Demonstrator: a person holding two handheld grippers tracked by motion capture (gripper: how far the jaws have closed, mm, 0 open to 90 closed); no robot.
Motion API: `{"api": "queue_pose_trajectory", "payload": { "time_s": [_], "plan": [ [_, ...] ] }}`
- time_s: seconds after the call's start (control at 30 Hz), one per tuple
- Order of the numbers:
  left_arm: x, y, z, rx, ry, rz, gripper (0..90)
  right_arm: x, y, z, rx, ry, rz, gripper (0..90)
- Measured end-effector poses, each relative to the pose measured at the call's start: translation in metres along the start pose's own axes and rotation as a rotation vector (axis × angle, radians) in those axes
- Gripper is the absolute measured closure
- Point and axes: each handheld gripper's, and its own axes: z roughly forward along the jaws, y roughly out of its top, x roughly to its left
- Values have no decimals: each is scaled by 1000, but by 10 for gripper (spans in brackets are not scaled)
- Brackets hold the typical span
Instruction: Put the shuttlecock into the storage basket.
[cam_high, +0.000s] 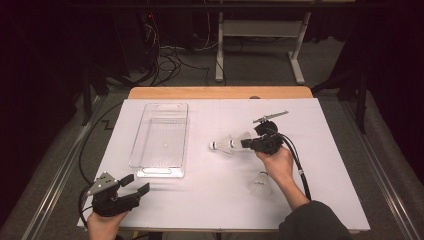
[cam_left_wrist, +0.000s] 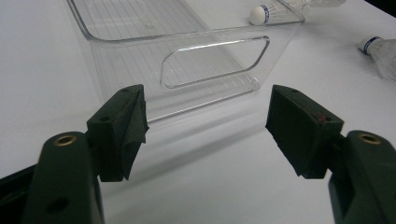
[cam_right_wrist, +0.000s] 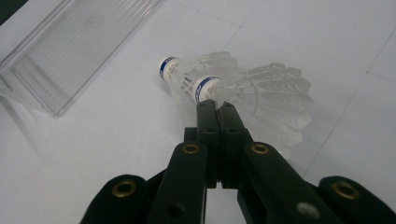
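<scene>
Right gripper view: right tool clenched on shuttlecock skirt; left tool released; next, carry to bin.

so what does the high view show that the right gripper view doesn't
High view adds the open left gripper, a third shuttlecock by the person's right forearm, and the whole clear bin. Right gripper view adds blue bands on the corks of the nearer shuttlecock and farther shuttlecock, with shut jaws ending at the nearer cork. Shared: the right gripper, the bin, those two shuttlecocks.
</scene>
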Motion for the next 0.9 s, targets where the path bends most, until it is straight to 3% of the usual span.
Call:
{"api": "queue_pose_trajectory", "payload": {
  "time_s": [0.9],
  "plan": [
    [0, 0, 0, 1, -1, 2, 298, 10, 6, 16, 15, 30, -16, 900]
  ]
}}
